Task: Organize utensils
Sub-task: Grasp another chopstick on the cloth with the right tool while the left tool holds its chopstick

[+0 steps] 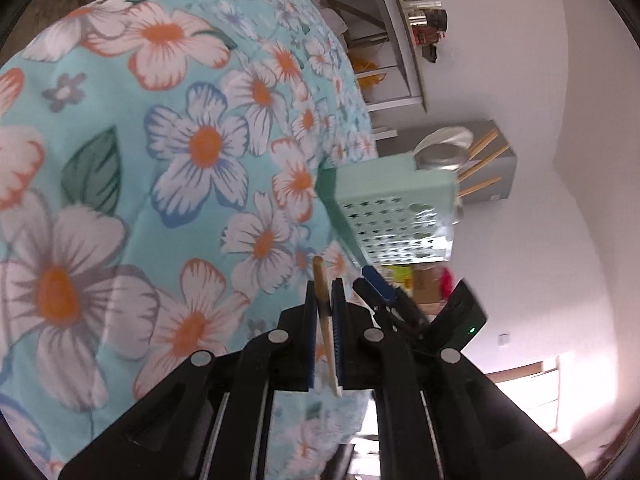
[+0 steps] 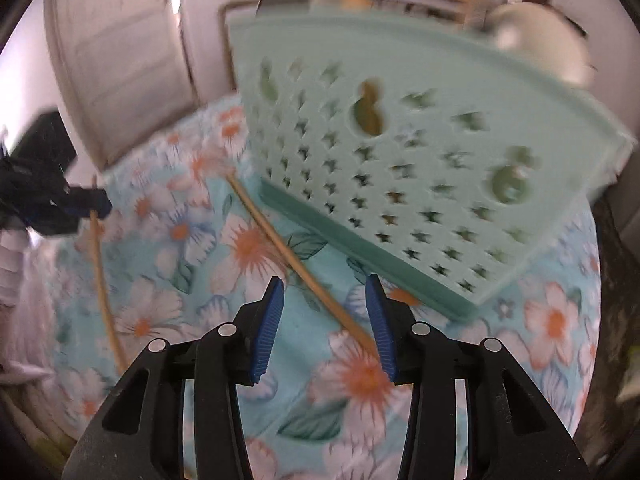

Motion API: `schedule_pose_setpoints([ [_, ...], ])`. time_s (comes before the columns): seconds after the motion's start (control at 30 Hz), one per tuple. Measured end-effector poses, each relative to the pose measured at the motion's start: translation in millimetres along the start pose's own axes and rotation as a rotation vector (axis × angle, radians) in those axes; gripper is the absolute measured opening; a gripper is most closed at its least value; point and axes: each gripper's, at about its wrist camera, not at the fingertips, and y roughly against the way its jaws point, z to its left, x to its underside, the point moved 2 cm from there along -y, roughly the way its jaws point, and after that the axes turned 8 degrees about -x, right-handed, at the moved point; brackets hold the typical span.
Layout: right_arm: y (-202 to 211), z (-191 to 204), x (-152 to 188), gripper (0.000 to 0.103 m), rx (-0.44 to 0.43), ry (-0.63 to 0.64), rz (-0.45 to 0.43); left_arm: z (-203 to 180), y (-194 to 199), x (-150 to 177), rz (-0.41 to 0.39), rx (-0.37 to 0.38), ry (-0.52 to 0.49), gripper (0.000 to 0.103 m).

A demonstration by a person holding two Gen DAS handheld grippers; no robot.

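Left fingers [image 1: 325,300] pinch a chopstick [image 1: 326,320] at lower centre of the left view. Right fingers [image 2: 325,312] stand spread over a second chopstick [image 2: 296,268] lying on the floral cloth [image 2: 180,240], below the mint basket [image 2: 400,128] at upper right.

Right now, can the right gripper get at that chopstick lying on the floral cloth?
Probably yes: the right gripper is open, the chopstick already runs between its fingers, and nothing covers it.

Chopstick [image 2: 304,272] lies on cloth [image 2: 176,240] before holder [image 2: 400,168].
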Motion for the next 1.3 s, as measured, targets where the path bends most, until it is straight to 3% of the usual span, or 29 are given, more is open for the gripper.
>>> schedule_pose_setpoints([
  [0.1, -20, 15, 1, 0.031, 0.051, 0.091, 0.058, -2, -8, 1, -0.017, -0.028, -0.037, 0.008],
  [0.17, -22, 23, 2, 0.016, 0.063, 0.129, 0.064, -3, -12, 2, -0.034, -0.076, -0.068, 0.008],
  [0.23, -21, 29, 4, 0.010, 0.080, 0.157, 0.071, -2, -15, 2, -0.040, -0.114, -0.085, 0.010],
  [0.43, -5, 47, 20, 0.005, 0.093, 0.213, 0.081, 4, -26, 5, -0.050, -0.153, -0.097, 0.011],
  [0.63, 29, 60, 62, 0.005, 0.078, 0.254, 0.160, 2, -27, 4, -0.060, -0.164, -0.107, 0.011],
  [0.8, 44, 52, 84, 0.007, 0.045, 0.176, 0.203, 2, -29, 4, -0.061, -0.174, -0.108, 0.011],
  [0.87, 51, 46, 80, 0.015, 0.023, 0.120, 0.165, 0, -31, 3, -0.063, -0.180, -0.111, 0.011],
  [1.03, 54, 36, 45, 0.015, -0.090, -0.006, 0.037, -1, -33, 3, -0.069, -0.192, -0.115, 0.011],
  [1.17, 21, 51, 15, 0.015, -0.112, 0.028, 0.050, -1, -33, 4, -0.072, -0.195, -0.113, 0.011],
  [1.3, -12, 48, 7, 0.016, -0.096, 0.010, 0.086, -1, -34, 4, -0.073, -0.199, -0.111, 0.011],
])
